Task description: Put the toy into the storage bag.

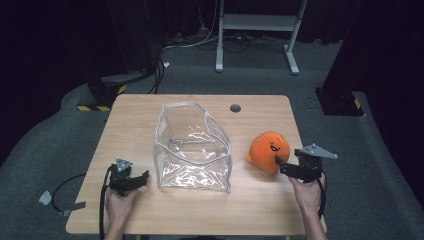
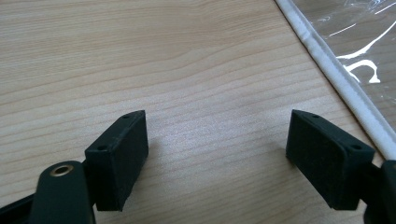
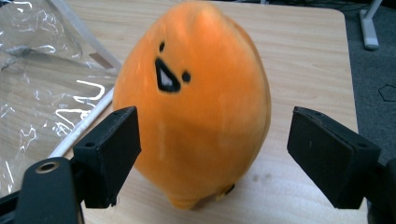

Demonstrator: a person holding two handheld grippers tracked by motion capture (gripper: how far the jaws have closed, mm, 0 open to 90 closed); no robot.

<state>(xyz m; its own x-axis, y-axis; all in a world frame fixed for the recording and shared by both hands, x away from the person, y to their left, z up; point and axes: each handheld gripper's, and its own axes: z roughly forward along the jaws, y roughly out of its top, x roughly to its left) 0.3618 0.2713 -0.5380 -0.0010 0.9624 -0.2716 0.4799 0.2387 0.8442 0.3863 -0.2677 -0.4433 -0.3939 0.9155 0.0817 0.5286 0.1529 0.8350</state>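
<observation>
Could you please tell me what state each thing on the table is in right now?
Clear plastic bag: lying on the table, mouth open, empty.
Orange plush toy: upright on the table, not gripped.
Left hand-held gripper: open, nothing between the jaws.
Right hand-held gripper: open, jaws either side of the toy, apart from it.

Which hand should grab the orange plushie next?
The right gripper. Its open jaws already face the orange plush toy, which stands just ahead of them. The left gripper, also open, rests on the far side of the clear bag, over bare table.
</observation>
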